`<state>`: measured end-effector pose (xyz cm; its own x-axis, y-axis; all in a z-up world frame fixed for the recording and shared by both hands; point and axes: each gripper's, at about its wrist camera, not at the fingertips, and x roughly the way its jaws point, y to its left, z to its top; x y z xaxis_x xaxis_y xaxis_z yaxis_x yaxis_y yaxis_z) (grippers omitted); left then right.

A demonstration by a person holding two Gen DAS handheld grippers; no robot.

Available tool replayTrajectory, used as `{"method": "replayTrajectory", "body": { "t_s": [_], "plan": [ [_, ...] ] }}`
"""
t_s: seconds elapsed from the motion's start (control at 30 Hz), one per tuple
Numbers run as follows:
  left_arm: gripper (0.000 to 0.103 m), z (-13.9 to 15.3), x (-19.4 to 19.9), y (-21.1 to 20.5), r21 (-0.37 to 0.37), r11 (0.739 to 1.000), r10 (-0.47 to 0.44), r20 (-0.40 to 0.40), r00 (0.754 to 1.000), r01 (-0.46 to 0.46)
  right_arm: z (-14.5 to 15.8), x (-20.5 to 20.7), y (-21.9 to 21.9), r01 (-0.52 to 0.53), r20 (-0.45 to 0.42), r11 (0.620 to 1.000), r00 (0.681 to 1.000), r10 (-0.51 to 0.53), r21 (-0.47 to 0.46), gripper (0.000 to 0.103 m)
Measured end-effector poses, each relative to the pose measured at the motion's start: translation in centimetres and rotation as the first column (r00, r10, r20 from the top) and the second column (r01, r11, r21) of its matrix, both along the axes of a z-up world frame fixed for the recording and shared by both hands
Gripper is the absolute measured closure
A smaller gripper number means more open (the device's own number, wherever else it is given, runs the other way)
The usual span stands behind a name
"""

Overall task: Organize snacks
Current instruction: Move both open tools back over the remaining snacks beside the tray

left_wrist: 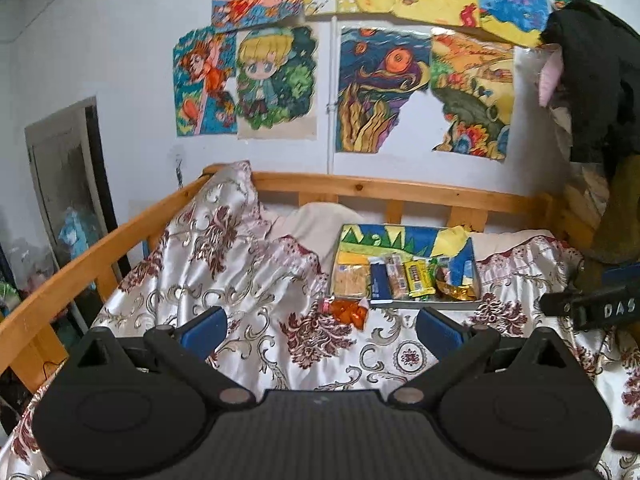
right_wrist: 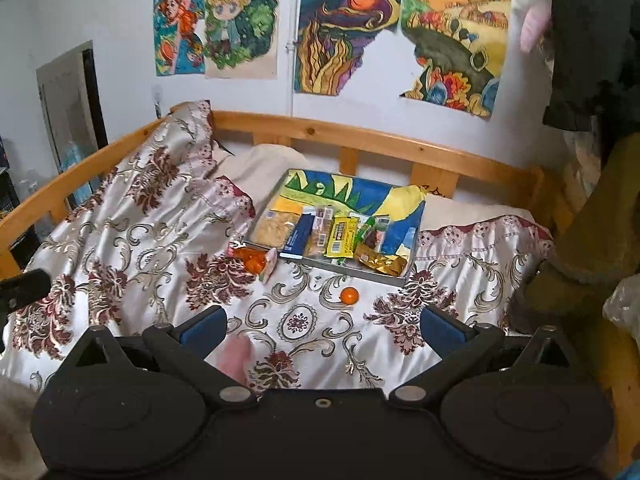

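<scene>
A shallow tray [left_wrist: 404, 303] [right_wrist: 360, 270] lined with a colourful drawing lies on the bed and holds a row of snacks: a cracker pack [left_wrist: 351, 279] [right_wrist: 275, 229], a blue packet [left_wrist: 379, 283] [right_wrist: 298, 237], a yellow bar [left_wrist: 418, 278] [right_wrist: 340, 237] and a gold wrapper [left_wrist: 458, 290] [right_wrist: 378, 263]. An orange snack bag [left_wrist: 347, 311] [right_wrist: 252, 261] lies on the cover just outside the tray's near-left corner. A small orange ball [right_wrist: 349, 295] sits in front of the tray. My left gripper [left_wrist: 320, 330] and right gripper [right_wrist: 323, 330] both stand open and hold nothing, short of the tray.
A floral satin cover [left_wrist: 248, 280] [right_wrist: 160, 240] drapes the bed, bunched up at the left. A wooden rail [left_wrist: 360, 188] [right_wrist: 360, 136] runs around the back and left. Dark clothing [left_wrist: 600, 80] hangs at the right. Drawings [left_wrist: 276, 80] cover the wall.
</scene>
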<state>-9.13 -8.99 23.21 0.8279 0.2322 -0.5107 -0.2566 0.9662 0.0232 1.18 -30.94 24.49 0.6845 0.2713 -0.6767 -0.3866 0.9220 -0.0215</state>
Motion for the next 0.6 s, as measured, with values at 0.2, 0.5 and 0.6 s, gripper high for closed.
{"method": "replayTrajectory", "body": {
  "t_s": [0.2,0.5,0.6],
  "plan": [
    [0.000,-1.0,3.5,2.4,-0.043,0.999,0.026,-0.021,0.999,-0.027,-0.6,5.1,1.1,0.085,-0.082,0.993,0.994,-0.079,0.076,0.001],
    [0.000,-5.5,12.4,7.5,-0.117,0.993,0.036,0.016,0.999,-0.034,-2.6,12.6,7.1,0.111,-0.049,0.982,0.993,-0.105,0.152,0.001],
    [0.000,-7.8,15.1,9.0,-0.134,0.990,0.030,0.004,1.000,-0.029,-4.1,15.5,8.6,0.142,-0.084,0.978,0.988,-0.130,0.156,0.001]
  ]
}}
